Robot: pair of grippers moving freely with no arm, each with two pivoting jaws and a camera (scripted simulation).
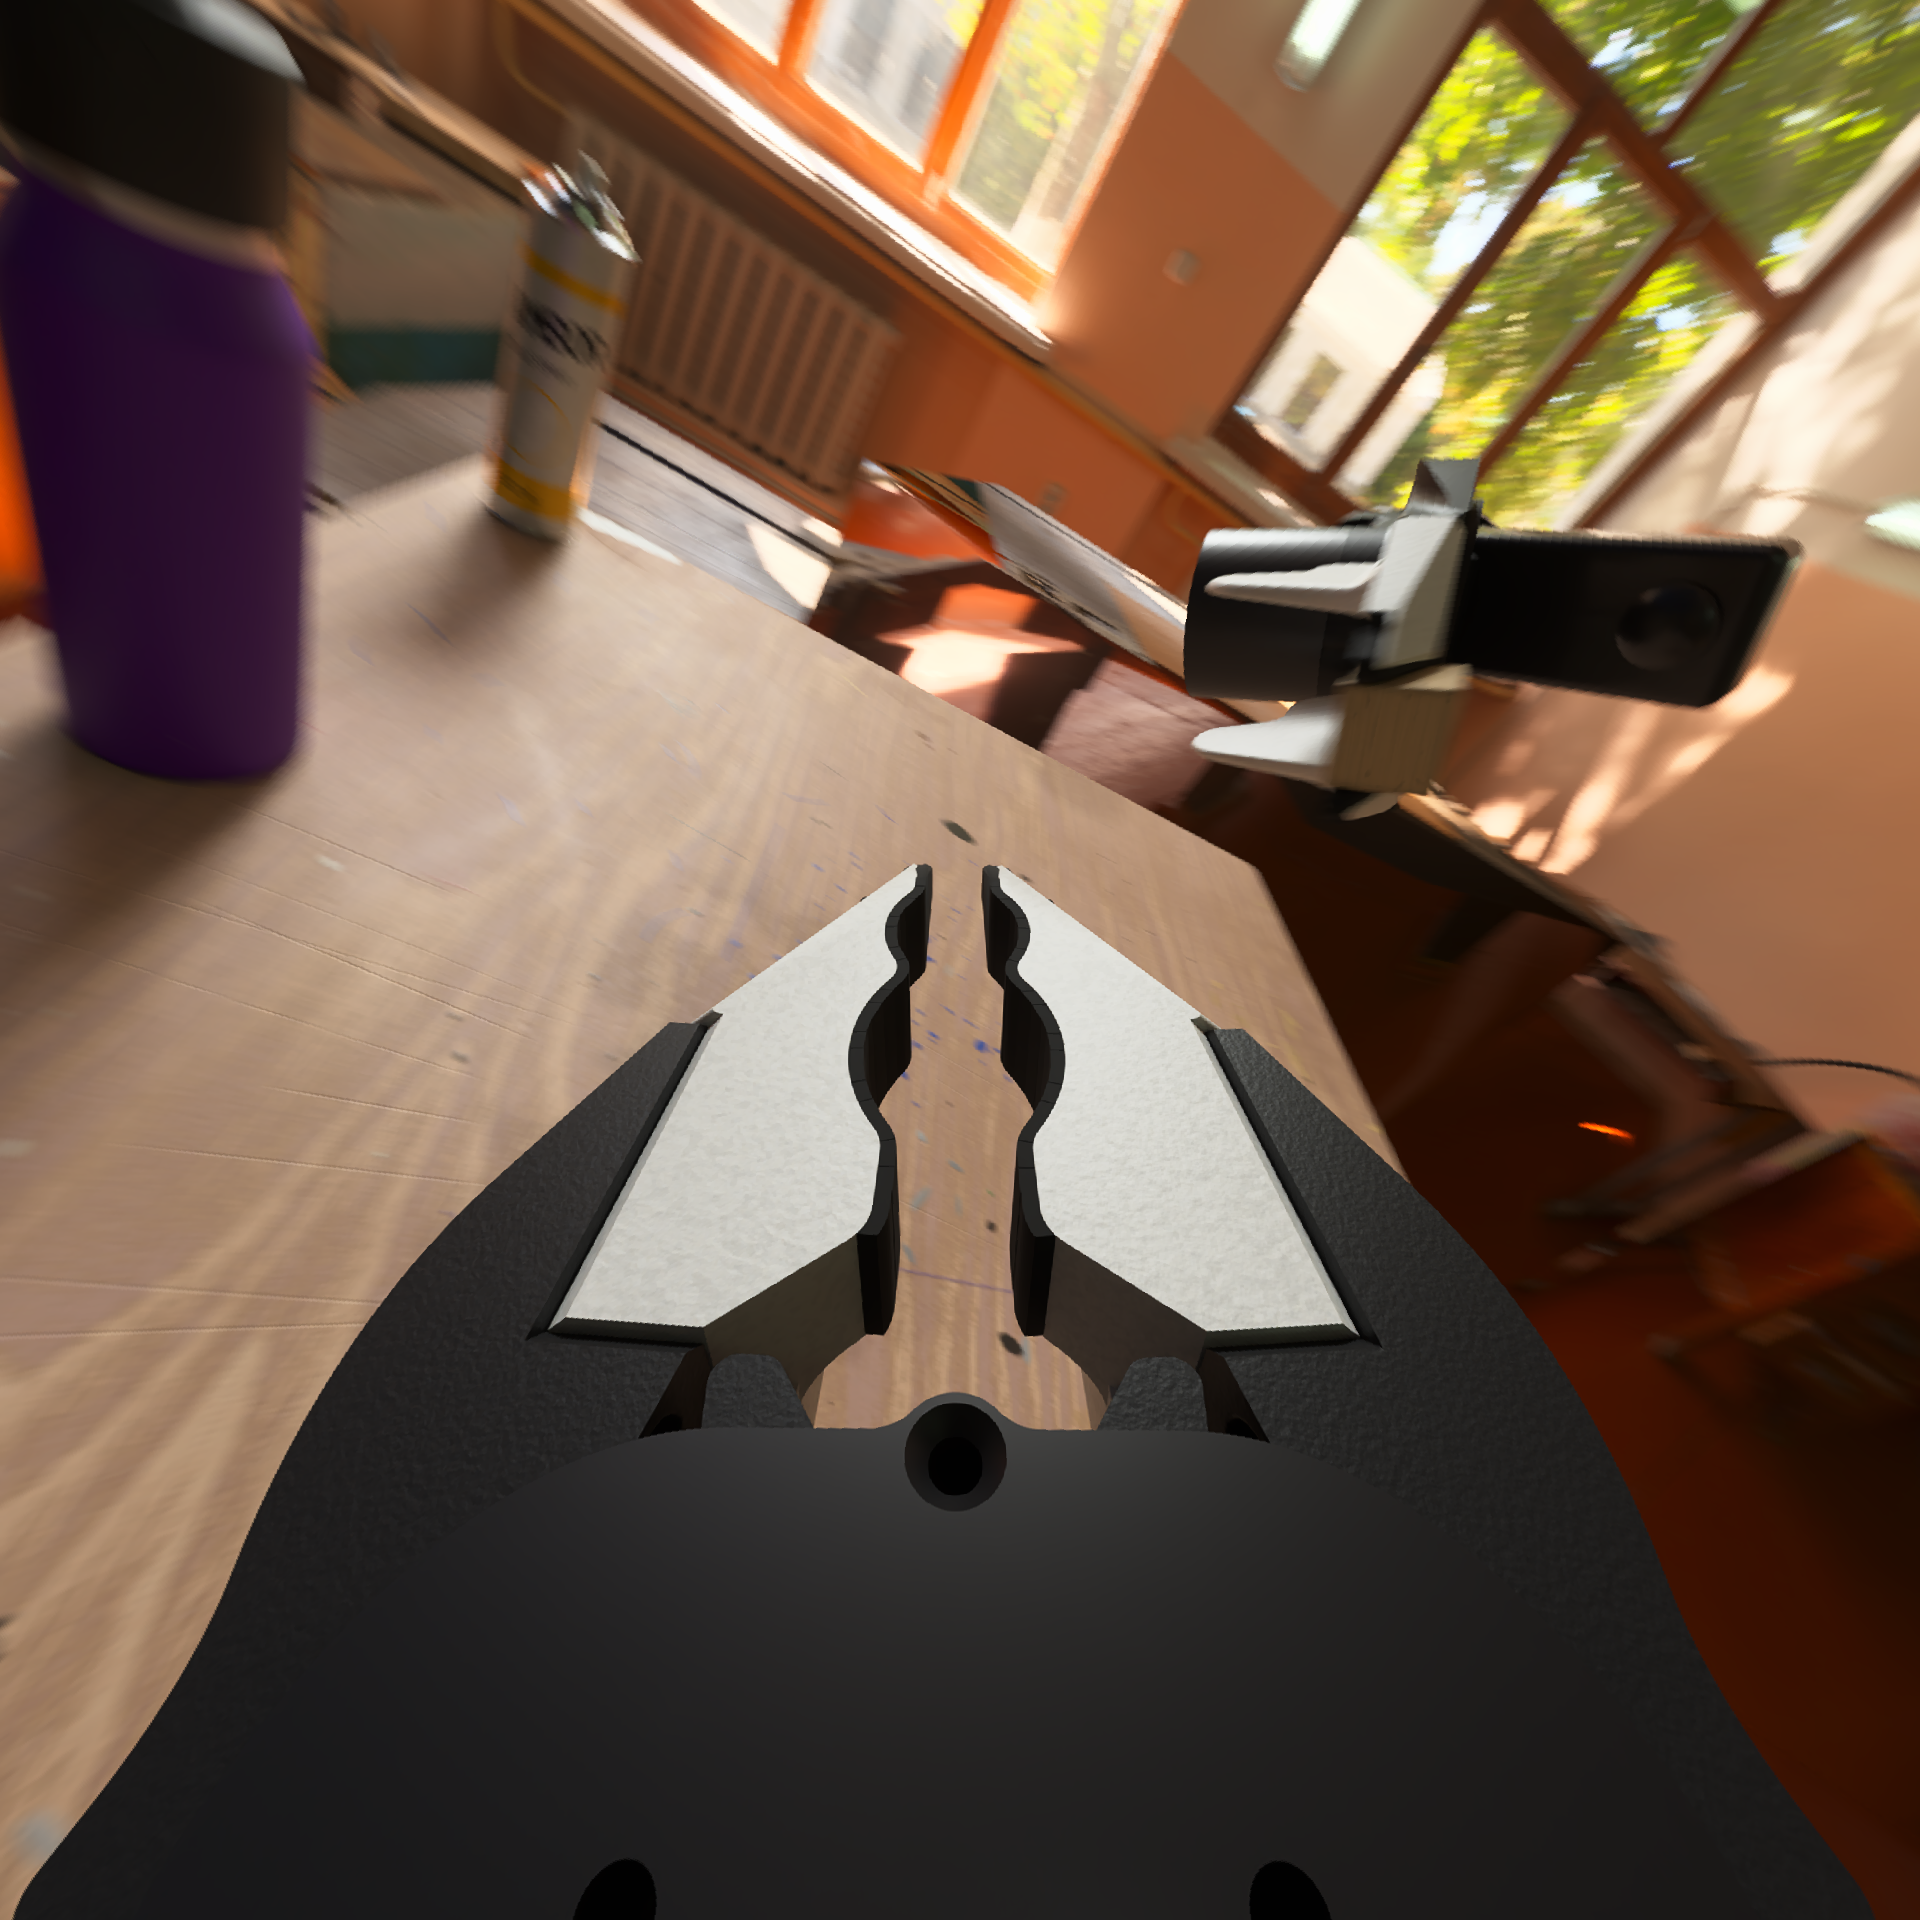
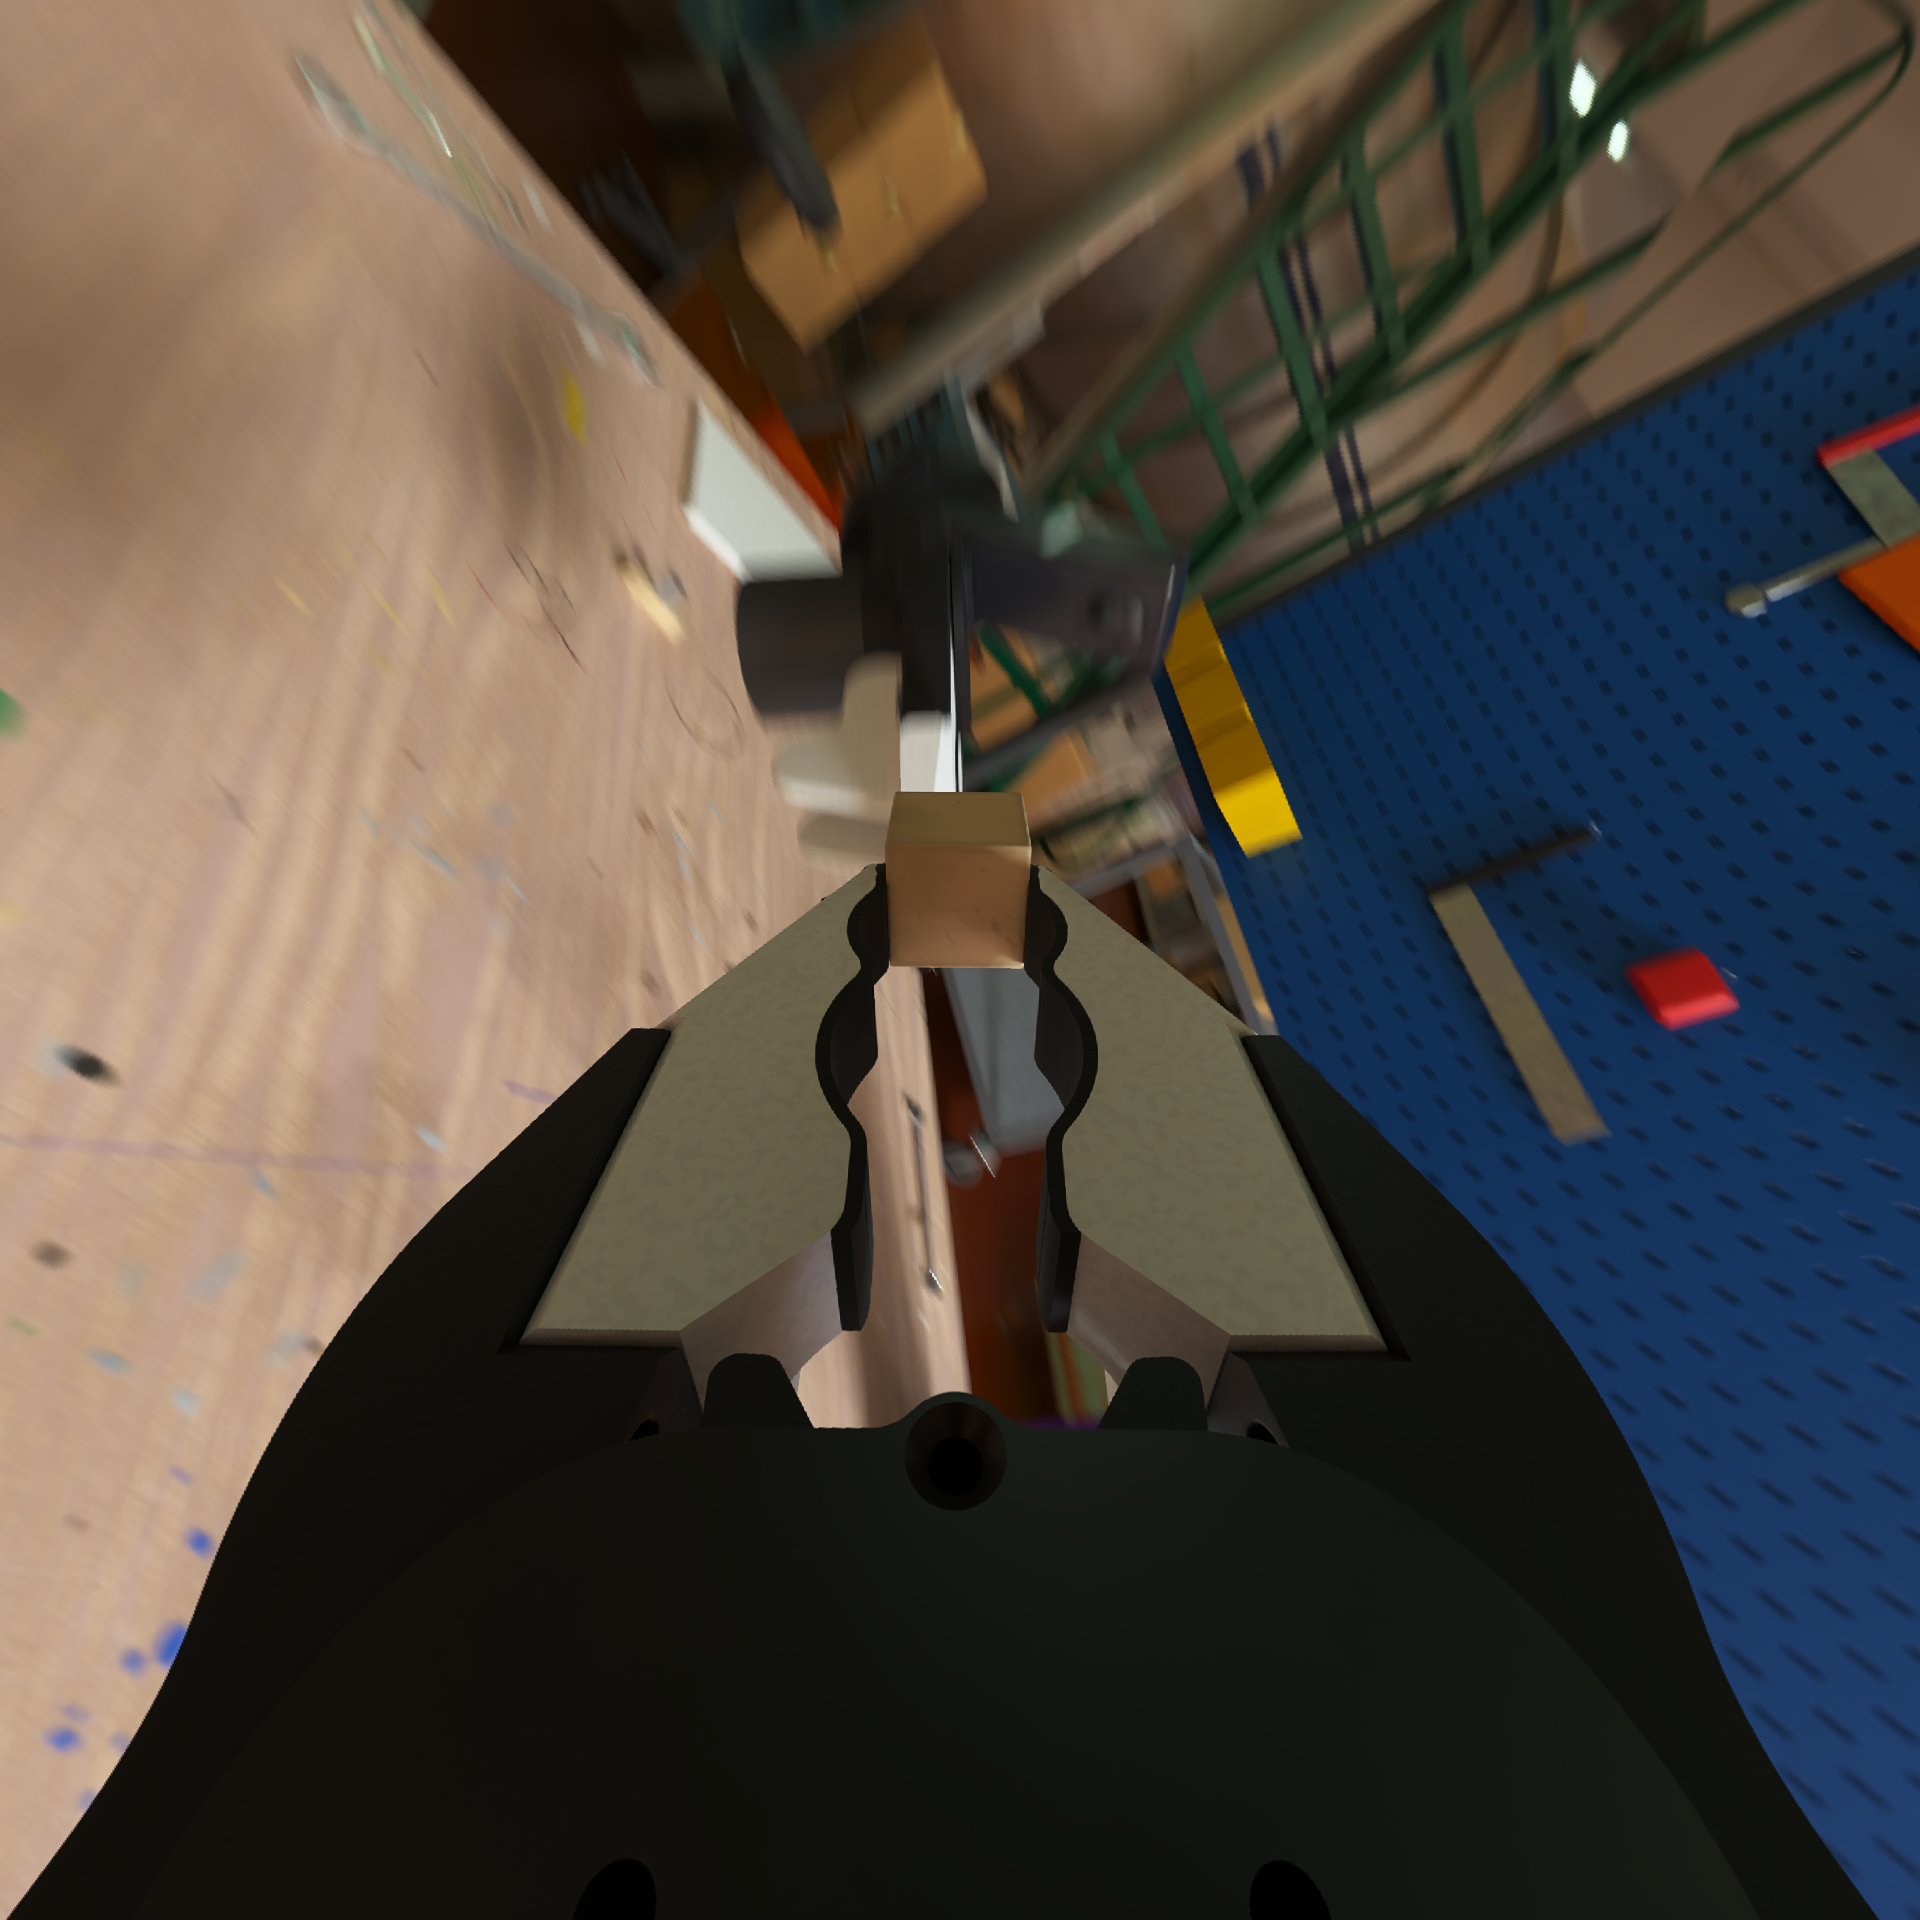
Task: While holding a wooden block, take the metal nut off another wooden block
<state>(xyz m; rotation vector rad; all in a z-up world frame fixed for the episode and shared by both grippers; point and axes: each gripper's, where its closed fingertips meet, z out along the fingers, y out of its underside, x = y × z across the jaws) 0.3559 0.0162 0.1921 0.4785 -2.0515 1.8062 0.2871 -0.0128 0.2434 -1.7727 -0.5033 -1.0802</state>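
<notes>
Far left on my wooden table (image 1: pixel 436 935) stands a purple bottle (image 1: pixel 166 457), with a white-and-yellow can (image 1: pixel 551 364) beyond it. My left gripper (image 1: pixel 956 883) hangs over the tabletop, its jaws nearly together with nothing between them. Off past the table's edge to the right, my right gripper (image 2: pixel 956 883) is clamped on a wooden block (image 2: pixel 956 894) at its fingertips. I cannot find the metal nut or the other block in either view.
</notes>
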